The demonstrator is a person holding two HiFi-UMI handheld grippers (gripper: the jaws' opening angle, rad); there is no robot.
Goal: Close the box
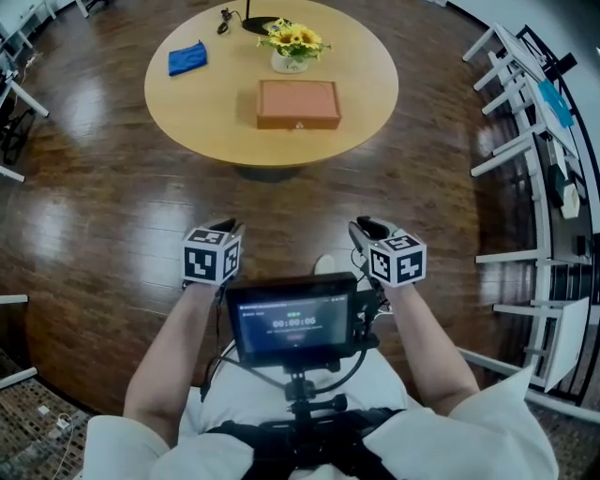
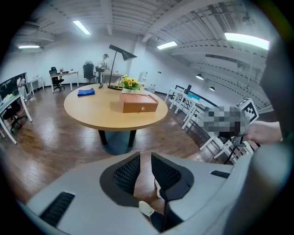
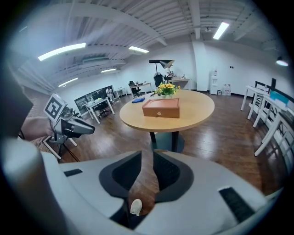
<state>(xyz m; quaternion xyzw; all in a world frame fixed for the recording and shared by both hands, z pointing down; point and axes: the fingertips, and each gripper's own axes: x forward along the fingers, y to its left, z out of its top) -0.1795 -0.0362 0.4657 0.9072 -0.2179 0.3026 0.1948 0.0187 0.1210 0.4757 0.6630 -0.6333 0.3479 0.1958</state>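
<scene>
A brown wooden box point(image 1: 298, 103) with a small front knob rests on the round wooden table point(image 1: 187, 112), and its lid lies flat on it. The same box point(image 2: 139, 103) point(image 3: 161, 108) shows far ahead in both gripper views. My left gripper point(image 1: 228, 225) point(image 2: 145, 156) and right gripper point(image 1: 366, 228) point(image 3: 147, 153) are held close to my body over the floor, well short of the table. On each the jaws stand nearly together with only a thin slit, and nothing is between them.
On the table behind the box are a pot of yellow flowers point(image 1: 293, 42), a blue cloth point(image 1: 187, 58) and a black lamp base point(image 1: 258, 23). A chest-mounted screen point(image 1: 292, 319) sits below my grippers. White desks and chairs point(image 1: 534, 141) line the right side.
</scene>
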